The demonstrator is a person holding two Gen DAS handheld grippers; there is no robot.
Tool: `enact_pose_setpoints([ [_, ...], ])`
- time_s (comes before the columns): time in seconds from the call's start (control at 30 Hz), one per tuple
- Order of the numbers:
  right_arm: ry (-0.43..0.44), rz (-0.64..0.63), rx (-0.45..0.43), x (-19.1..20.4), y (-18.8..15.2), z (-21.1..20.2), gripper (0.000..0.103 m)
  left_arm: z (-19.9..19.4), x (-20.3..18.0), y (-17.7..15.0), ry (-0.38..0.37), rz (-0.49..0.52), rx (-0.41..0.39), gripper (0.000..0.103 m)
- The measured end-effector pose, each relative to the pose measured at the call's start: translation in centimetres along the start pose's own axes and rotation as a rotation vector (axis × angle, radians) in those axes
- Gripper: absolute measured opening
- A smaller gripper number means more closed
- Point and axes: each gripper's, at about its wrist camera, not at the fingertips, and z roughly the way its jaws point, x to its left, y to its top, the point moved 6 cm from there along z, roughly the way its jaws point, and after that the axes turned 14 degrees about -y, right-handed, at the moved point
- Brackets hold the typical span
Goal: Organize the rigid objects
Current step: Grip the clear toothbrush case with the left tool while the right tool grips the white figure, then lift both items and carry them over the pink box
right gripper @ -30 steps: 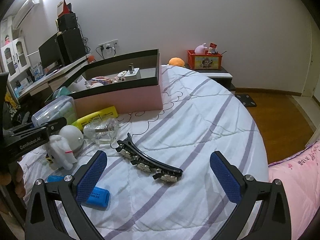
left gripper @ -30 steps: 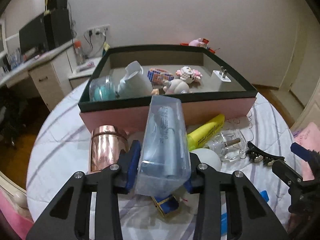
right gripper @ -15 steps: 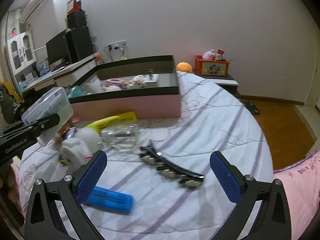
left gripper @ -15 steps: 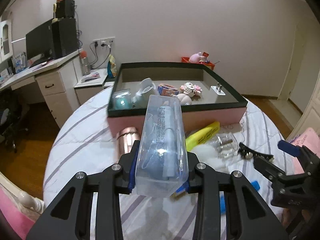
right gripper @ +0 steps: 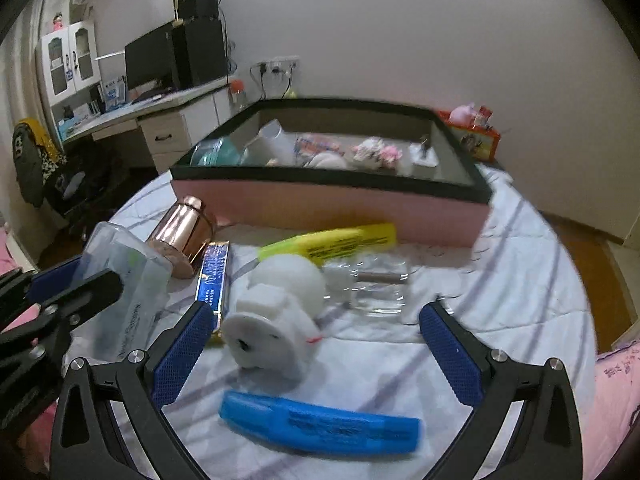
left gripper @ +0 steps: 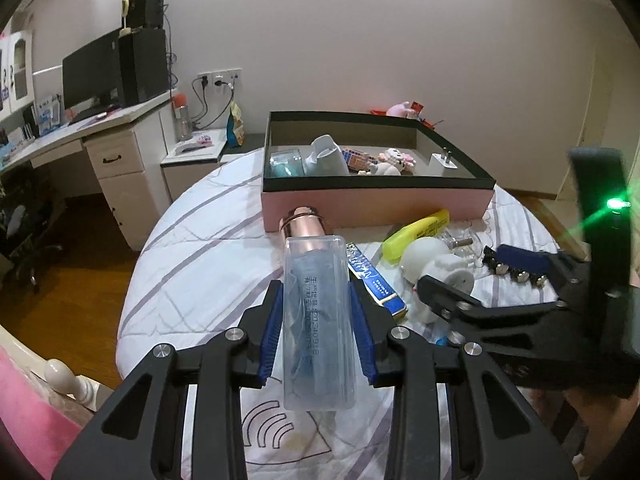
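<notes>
My left gripper [left gripper: 316, 308] is shut on a clear plastic case [left gripper: 318, 320] with blue-grey contents, held above the striped bedspread; the case [right gripper: 128, 280] also shows at the left of the right wrist view. Beyond it stands the pink box [left gripper: 376, 204] with a dark rim, holding a cup, toys and a charger. My right gripper [right gripper: 318, 340] is open, and a white toy figure [right gripper: 276, 328] lies on the bed between its fingers. A blue highlighter [right gripper: 320, 424] lies just below the pads.
In front of the pink box [right gripper: 320, 204] lie a copper cup [right gripper: 180, 236], a blue and gold packet [right gripper: 212, 276], a yellow highlighter [right gripper: 332, 240], a white ball [right gripper: 292, 276] and a glass bottle [right gripper: 376, 288]. A studded hair clip [left gripper: 516, 276] lies at the right. A desk stands at the left.
The left gripper has drawn back from the box with the case still held. The right gripper has swung left: the hair clip has left its view and the white figure now lies between its fingers.
</notes>
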Motion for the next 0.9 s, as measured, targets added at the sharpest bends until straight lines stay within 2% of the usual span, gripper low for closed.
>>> enact_pose_setpoints([
  [0.03, 0.007, -0.001, 0.007, 0.2, 0.0, 0.3, 0.094, -0.1, 0.1, -0.1, -0.007, 0.002, -0.005, 0.033],
  [0.1, 0.028, -0.004, 0.033, 0.6, -0.3, 1.1, 0.075, 0.0, 0.3, -0.5, -0.018, -0.001, 0.004, 0.034],
  [0.17, 0.053, -0.012, 0.059, 1.1, -0.6, 1.6, 0.063, 0.5, 0.7, -1.2, -0.021, -0.011, 0.018, 0.034],
  [0.23, 0.042, -0.026, 0.075, 1.3, -0.9, 2.0, 0.061, 1.3, 0.9, -1.8, -0.040, -0.033, 0.035, 0.034],
  [0.3, 0.052, -0.014, 0.091, 1.0, -1.0, 2.4, 0.055, 2.0, 1.2, -1.9, -0.052, -0.049, 0.044, 0.034],
  [0.63, 0.056, -0.035, 0.115, 1.3, -0.8, 3.3, 0.055, 5.0, 1.5, -2.3, -0.041, -0.071, 0.082, 0.033],
  [0.8, 0.078, -0.027, 0.097, 1.2, -0.6, 2.9, 0.054, 3.9, 1.0, -2.0, -0.042, -0.059, 0.055, 0.032],
  [0.9, 0.090, 0.001, 0.056, 0.3, -0.5, 1.6, 0.054, 2.8, 0.5, -1.3, -0.033, -0.039, 0.028, 0.032],
])
